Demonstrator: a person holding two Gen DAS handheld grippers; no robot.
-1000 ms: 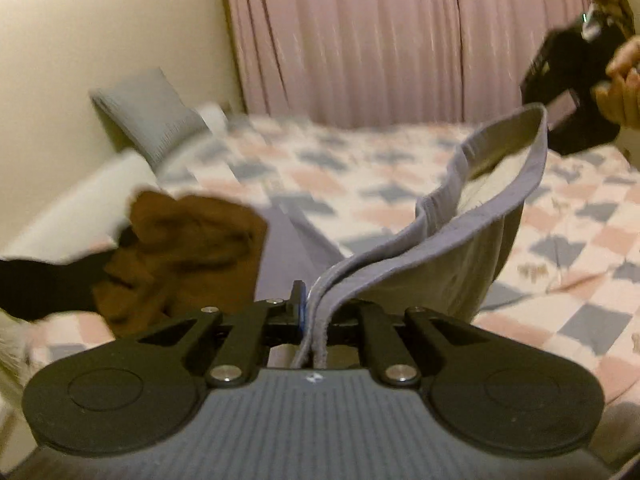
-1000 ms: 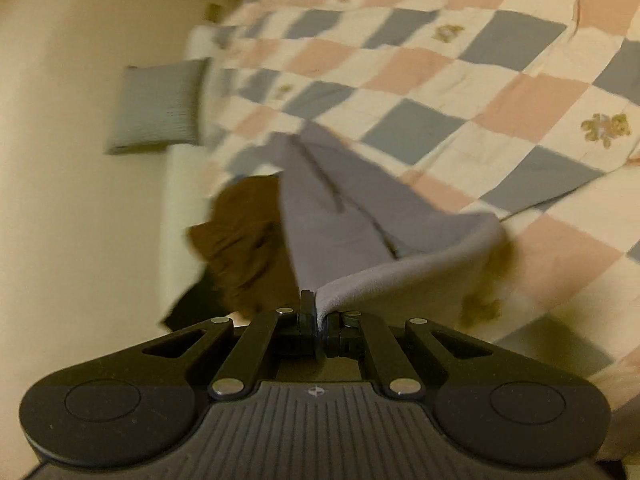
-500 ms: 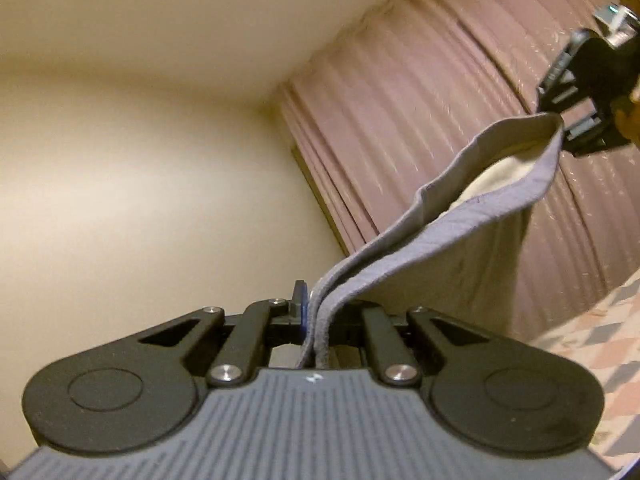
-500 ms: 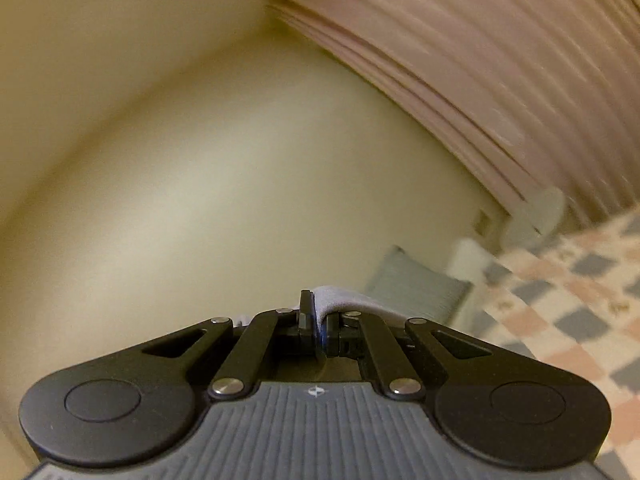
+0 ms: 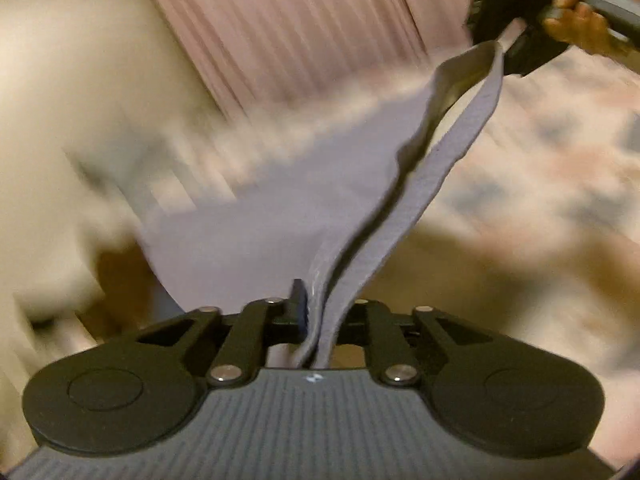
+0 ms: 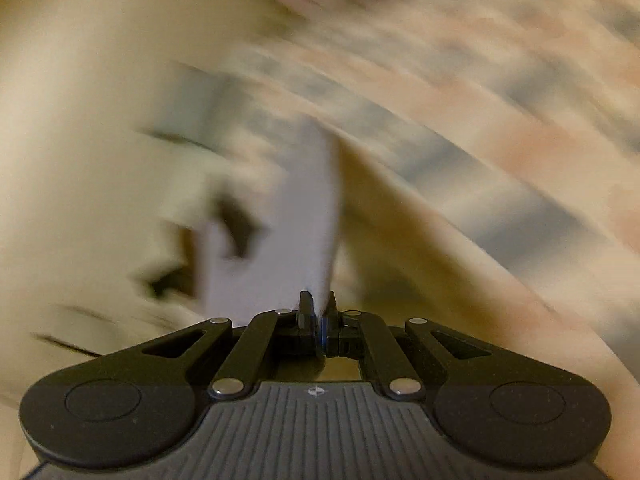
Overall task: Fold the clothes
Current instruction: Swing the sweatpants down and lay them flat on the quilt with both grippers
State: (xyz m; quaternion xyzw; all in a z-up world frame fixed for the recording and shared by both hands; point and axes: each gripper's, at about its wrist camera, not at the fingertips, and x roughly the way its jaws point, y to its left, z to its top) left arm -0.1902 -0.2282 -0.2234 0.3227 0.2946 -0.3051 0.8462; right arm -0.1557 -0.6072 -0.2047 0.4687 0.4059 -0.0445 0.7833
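Left tool clenched on the doubled waistband end of the grey garment; right tool likewise clamped on grey fabric, seen in its own view between the fingers. In the left wrist view the right tool sits upper right, gripped by a hand, pinching the far end of the same band.

Key relation: the waistband runs as the long axis from the left tool up and rightward to the right tool, roughly taut, with the garment body hanging off to the left of that line. Garment is airborne, above the checked bedspread; both views heavily motion-blurred, so its clearance from the bed cannot be read.

Judgement: shake-out or lay-down step. The next move likely calls for lowering both ends level, band kept taut, neither hand nearer.
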